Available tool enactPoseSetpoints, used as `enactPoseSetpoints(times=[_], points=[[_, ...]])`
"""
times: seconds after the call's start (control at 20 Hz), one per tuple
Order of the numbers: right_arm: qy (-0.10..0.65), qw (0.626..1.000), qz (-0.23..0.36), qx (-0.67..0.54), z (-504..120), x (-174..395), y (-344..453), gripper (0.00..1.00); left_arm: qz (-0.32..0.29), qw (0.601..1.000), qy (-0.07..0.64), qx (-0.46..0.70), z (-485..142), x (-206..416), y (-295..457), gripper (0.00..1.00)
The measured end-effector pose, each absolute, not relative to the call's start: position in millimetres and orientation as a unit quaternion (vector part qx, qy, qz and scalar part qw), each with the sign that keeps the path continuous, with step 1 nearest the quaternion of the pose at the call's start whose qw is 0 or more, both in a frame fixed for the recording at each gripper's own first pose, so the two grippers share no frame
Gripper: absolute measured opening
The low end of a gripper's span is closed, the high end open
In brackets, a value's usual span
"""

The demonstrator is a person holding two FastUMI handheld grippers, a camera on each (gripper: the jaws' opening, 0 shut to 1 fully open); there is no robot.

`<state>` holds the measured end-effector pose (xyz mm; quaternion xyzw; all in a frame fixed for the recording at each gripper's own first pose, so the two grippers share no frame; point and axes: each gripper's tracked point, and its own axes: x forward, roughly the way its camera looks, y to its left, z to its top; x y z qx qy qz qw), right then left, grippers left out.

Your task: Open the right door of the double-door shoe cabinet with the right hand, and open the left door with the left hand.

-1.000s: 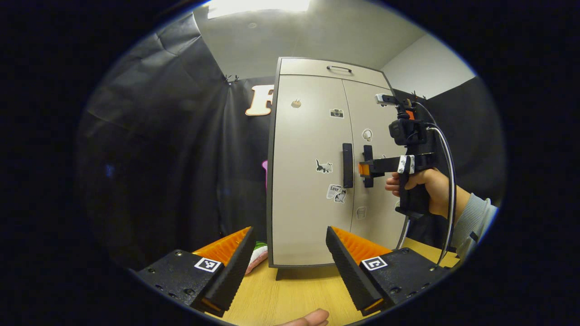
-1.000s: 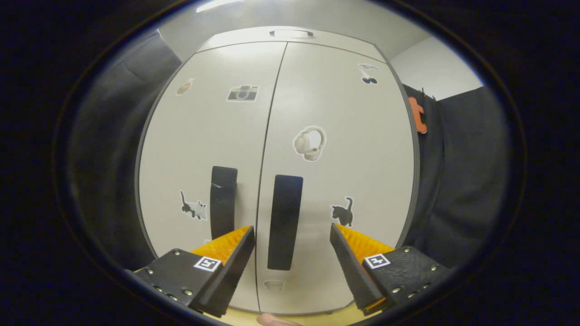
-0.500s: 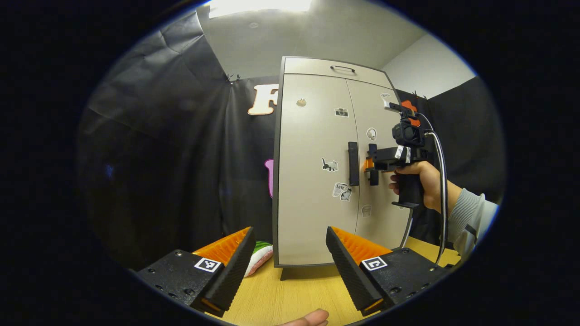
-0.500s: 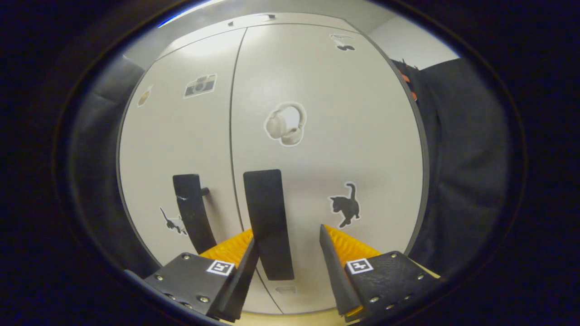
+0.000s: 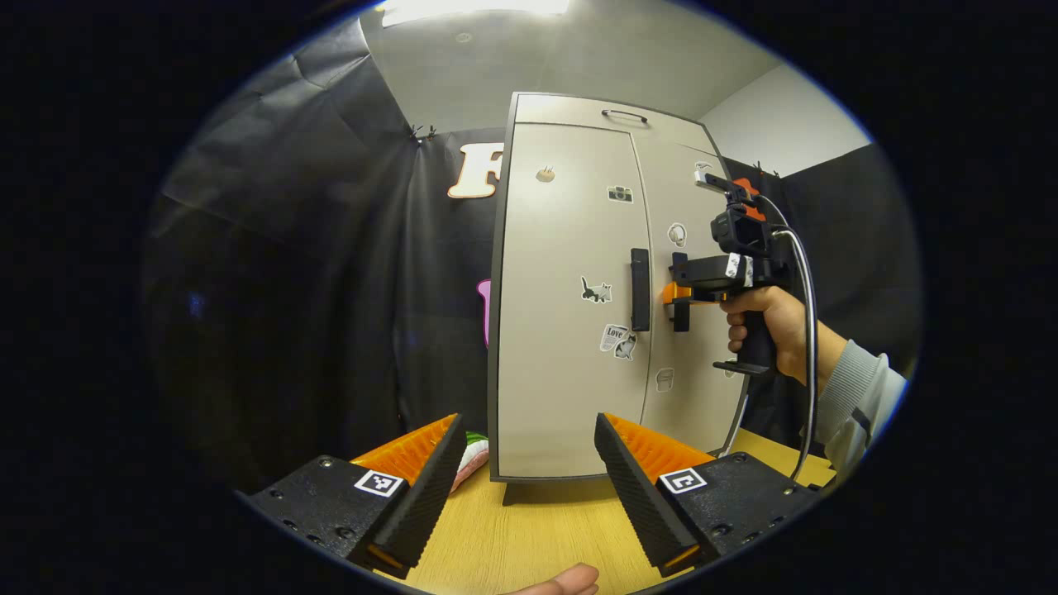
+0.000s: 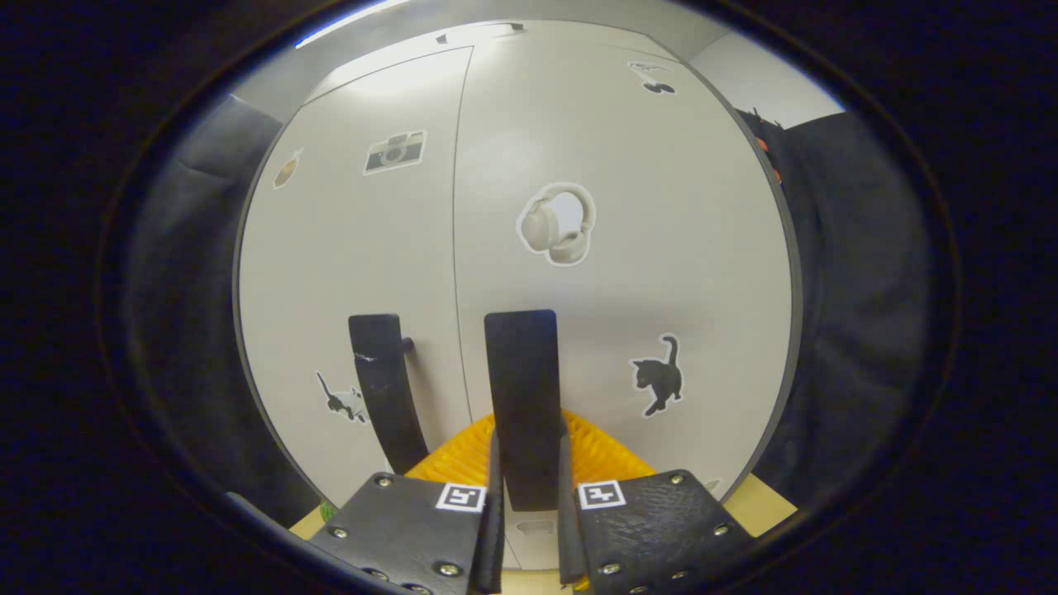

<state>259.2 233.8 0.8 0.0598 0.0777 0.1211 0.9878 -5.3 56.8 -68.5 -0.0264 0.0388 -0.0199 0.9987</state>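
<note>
The left handle [image 5: 639, 289] is left unobstructed; just beside it, room is taken by the right gripper [image 5: 679, 294].

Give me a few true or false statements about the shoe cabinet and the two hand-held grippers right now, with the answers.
1. The right hand-held gripper is closed on the right door handle. True.
2. The left hand-held gripper grips the left door handle. False: it is open, away from the cabinet.
3. The right door hangs wide open. False: it looks shut or barely moved.
4. A headphones sticker sits above the right handle. True.
</note>
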Motion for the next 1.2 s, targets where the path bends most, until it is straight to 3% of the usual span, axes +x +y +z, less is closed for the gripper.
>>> enactPoseSetpoints(times=[0.7, 0.75, 1.2], points=[[0.083, 0.980, 0.172, 0.050, 1, 239, 221, 0.26, -0.034, 0.997, 0.058, -0.046, -68, -11, 26, 0.97], [0.083, 0.980, 0.173, 0.051, 4, 229, 217, 0.18, -0.036, 0.997, 0.057, -0.047, -68, -12, 24, 0.97], [0.082, 0.978, 0.185, 0.056, 7, 226, 212, 0.18, -0.028, 0.997, 0.064, -0.045, -77, -2, 44, 0.97]])
